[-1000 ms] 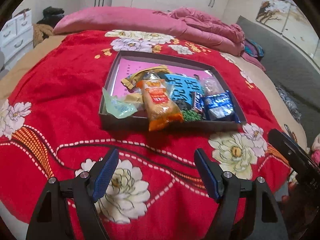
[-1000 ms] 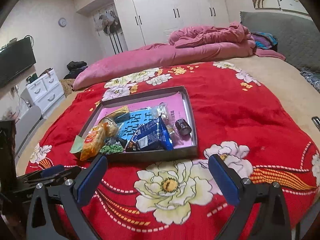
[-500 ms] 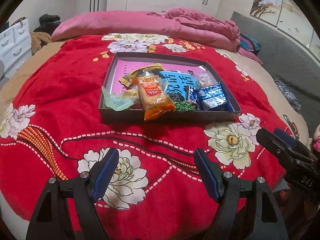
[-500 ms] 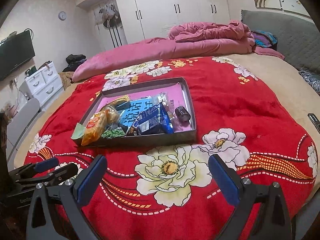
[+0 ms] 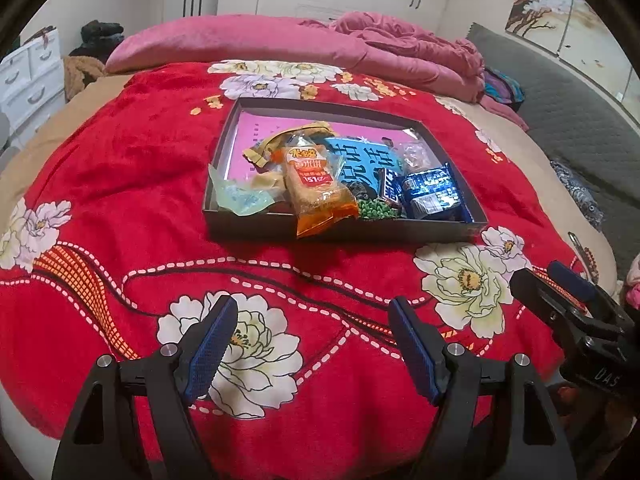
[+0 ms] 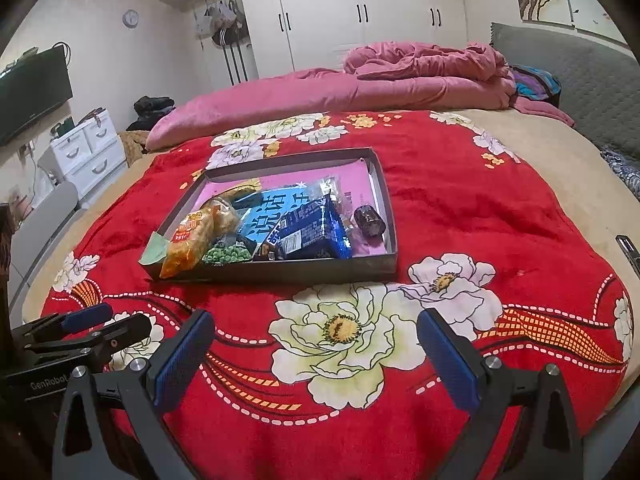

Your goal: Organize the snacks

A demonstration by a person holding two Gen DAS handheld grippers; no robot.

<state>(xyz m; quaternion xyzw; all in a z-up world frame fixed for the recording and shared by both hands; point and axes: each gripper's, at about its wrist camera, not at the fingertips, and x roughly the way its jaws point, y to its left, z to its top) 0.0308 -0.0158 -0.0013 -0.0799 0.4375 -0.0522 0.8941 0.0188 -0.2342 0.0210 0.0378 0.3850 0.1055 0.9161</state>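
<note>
A shallow dark tray [image 5: 248, 232] with a pink floor lies on the red floral blanket. It holds an orange packet [image 5: 316, 188], a light blue packet [image 5: 364, 164], a dark blue packet [image 5: 432, 196], green peas [image 5: 376, 210] and a pale green wrapper [image 5: 240, 200]. My left gripper [image 5: 312, 308] hovers open over the blanket, well short of the tray. The right wrist view shows the same tray [image 6: 320, 272], plus a dark round snack [image 6: 370, 220] near its right wall. My right gripper [image 6: 316, 320] is open too, nothing between its pads.
The bed is round, with a pink duvet [image 6: 400, 72] bunched at the far side. White drawers [image 6: 88, 148] and a wall-mounted TV [image 6: 32, 96] stand on the left, with wardrobes behind. Each gripper shows at the edge of the other's view: right gripper [image 5: 560, 292], left gripper [image 6: 92, 324].
The tray sits slightly higher and farther in both views, most clearly in the right wrist view. The snacks have not moved. Both jaws keep the same width.
</note>
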